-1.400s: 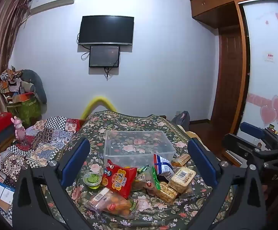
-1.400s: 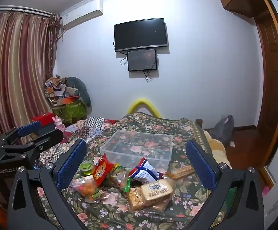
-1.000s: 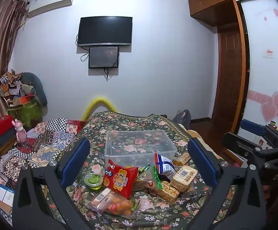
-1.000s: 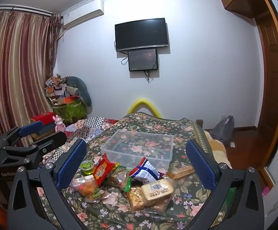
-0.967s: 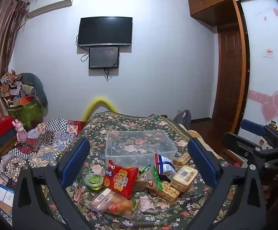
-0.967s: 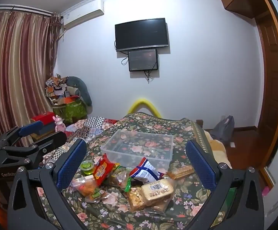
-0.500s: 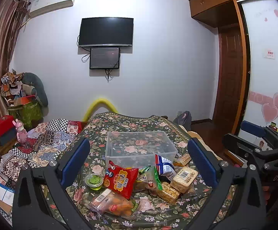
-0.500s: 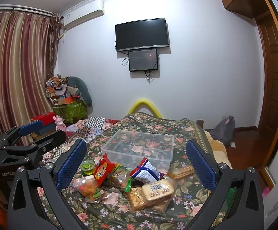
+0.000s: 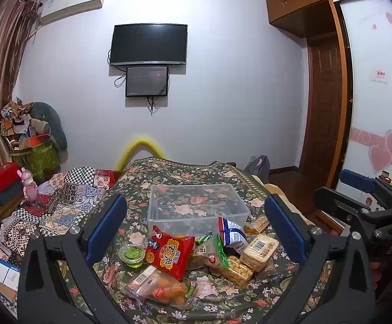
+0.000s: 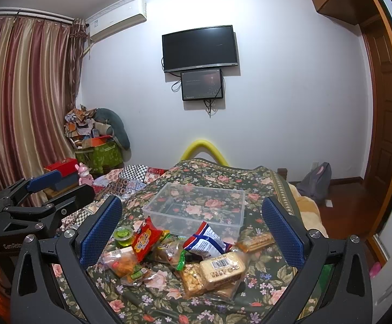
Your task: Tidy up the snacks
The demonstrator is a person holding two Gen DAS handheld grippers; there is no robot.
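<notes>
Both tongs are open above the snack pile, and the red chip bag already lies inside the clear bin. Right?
Not quite. The clear bin holds nothing; the red chip bag lies on the floral cover in front of it, as the left wrist view shows. Both tongs, left and right, are open.

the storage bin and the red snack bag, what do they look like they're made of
The storage bin looks like clear rigid plastic: the floral bedcover shows through its walls and floor. The red snack bag looks like glossy printed plastic film, crinkled, with a crimped seam; whether it is foil-lined cannot be told.
</notes>
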